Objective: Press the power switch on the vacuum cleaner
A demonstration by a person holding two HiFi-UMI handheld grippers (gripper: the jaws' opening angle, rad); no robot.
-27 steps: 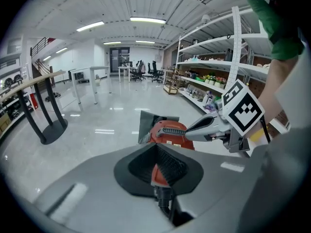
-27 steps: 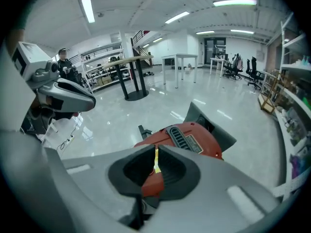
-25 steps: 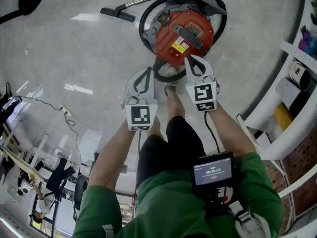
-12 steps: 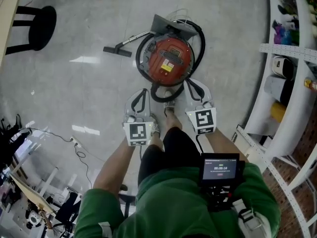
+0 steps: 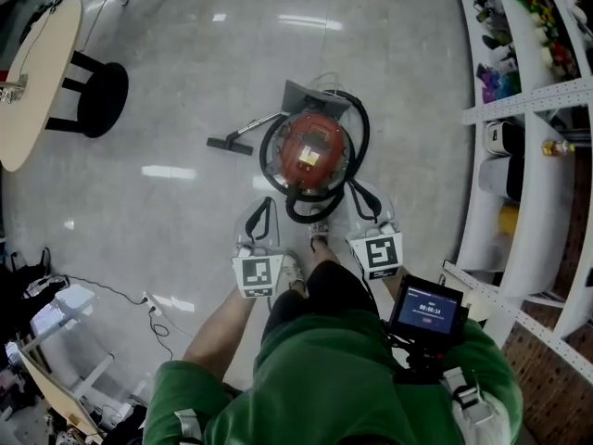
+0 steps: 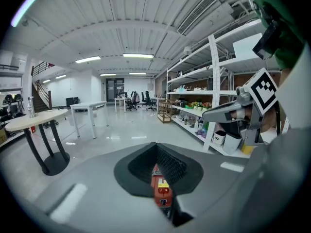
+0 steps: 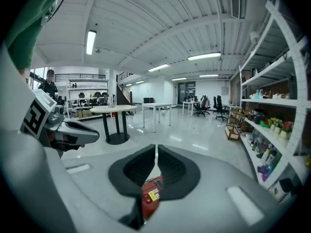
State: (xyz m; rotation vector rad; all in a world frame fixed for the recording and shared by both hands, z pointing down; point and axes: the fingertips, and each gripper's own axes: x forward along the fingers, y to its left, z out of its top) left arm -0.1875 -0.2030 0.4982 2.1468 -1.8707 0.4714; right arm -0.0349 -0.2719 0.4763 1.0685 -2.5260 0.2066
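Observation:
A red round vacuum cleaner [image 5: 313,151] stands on the floor, its black hose [image 5: 310,208] coiled around it and the floor nozzle [image 5: 229,144] lying to its left. In the head view both grippers hover short of it, near its front edge. My left gripper [image 5: 263,203] is shut and empty. My right gripper [image 5: 360,190] is shut and empty too. Each gripper view shows the tips meeting, left gripper [image 6: 156,144] and right gripper [image 7: 156,148], with a slice of the red vacuum cleaner [image 6: 160,191] [image 7: 151,198] showing through the gap behind them. No switch can be made out at this size.
White shelving [image 5: 519,109] with goods runs down the right side. A round table [image 5: 37,72] on a black base stands at the upper left. Cables [image 5: 130,295] trail on the floor at the lower left. A timer screen [image 5: 424,309] hangs at the person's chest.
The view has pulled back and up, so the vacuum cleaner looks smaller and farther. Both grippers have drawn back from its top edge toward the person; both stay shut.

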